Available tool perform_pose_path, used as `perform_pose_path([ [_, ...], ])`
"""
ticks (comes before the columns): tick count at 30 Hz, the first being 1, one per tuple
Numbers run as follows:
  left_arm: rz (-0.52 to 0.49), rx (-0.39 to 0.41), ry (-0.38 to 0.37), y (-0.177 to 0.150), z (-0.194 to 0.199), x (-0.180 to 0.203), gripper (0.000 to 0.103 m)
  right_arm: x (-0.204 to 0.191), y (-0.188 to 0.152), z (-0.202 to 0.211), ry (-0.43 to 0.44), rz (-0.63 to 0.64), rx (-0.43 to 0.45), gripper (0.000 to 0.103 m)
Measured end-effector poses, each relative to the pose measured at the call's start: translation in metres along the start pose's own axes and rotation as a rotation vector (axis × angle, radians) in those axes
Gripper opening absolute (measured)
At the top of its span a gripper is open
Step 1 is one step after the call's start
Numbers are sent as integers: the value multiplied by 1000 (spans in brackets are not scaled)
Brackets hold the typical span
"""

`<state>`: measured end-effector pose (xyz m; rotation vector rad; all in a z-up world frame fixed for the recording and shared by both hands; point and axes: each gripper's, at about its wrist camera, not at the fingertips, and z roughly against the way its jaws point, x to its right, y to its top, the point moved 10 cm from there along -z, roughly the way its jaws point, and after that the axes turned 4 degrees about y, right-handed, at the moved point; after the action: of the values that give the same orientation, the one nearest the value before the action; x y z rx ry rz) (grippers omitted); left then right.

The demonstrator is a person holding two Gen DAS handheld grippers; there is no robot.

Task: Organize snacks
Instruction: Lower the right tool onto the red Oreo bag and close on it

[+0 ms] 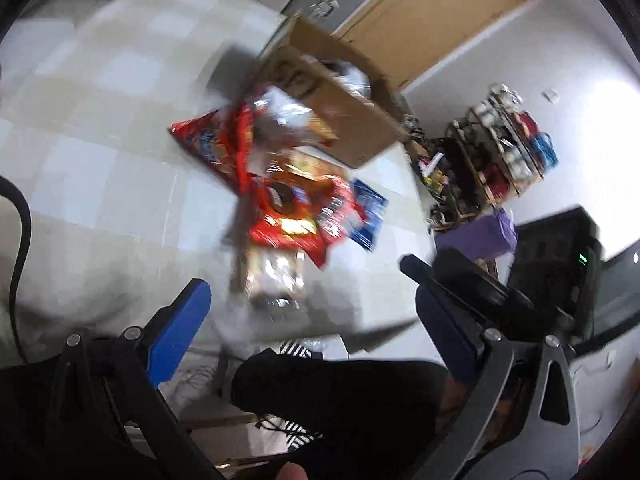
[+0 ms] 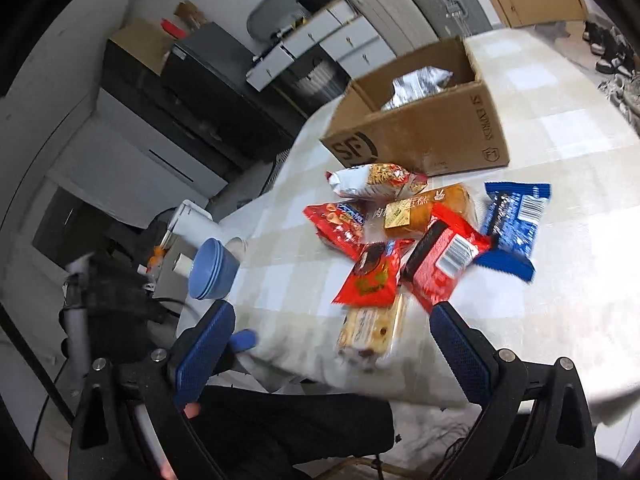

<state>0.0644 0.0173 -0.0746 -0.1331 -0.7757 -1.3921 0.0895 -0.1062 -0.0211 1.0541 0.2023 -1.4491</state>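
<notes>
In left view snacks (image 1: 288, 200) blurred; box (image 2: 424, 128) contents half-hidden; both grippers' jaws wide

Blue bowls (image 2: 212, 270) stacked at table's 9 o'clock edge; wooden rack (image 1: 496, 148) at 3 o'clock, against wall.

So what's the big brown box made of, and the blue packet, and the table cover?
The box looks like plain matte brown cardboard, with printed letters and folded flaps. The blue packet seems to be shiny plastic film with crimped ends. The table cover is probably soft checked cloth, since it drapes over the edge.
</notes>
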Motion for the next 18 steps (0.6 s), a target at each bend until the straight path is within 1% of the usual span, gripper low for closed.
perform_pose_path([
  [2, 8, -24, -24, 8, -17, -3, 102, 5, 8, -14, 28, -20, -25, 99],
  [3, 11, -35, -24, 14, -27, -5, 102, 7, 11, -20, 39, -36, -36, 96],
  [4, 16, -54, -21, 17, -35, -6, 101, 12, 15, -29, 51, -60, -57, 90],
  [6, 32, -77, -32, 24, -49, -11, 101, 15, 18, -39, 82, -95, -78, 87],
  [11, 59, -111, -57, 34, -70, -17, 101, 28, 28, -56, 80, -118, -109, 86],
  [12, 72, -129, -78, 35, -76, -18, 101, 31, 29, -59, 82, -128, -116, 86],
  [14, 95, -140, -96, 36, -83, -21, 100, 37, 31, -65, 88, -147, -128, 86],
  [17, 109, -137, -111, 39, -88, -26, 97, 43, 33, -76, 101, -167, -155, 82],
  [18, 111, -141, -116, 40, -90, -27, 94, 44, 33, -79, 101, -173, -161, 81],
])
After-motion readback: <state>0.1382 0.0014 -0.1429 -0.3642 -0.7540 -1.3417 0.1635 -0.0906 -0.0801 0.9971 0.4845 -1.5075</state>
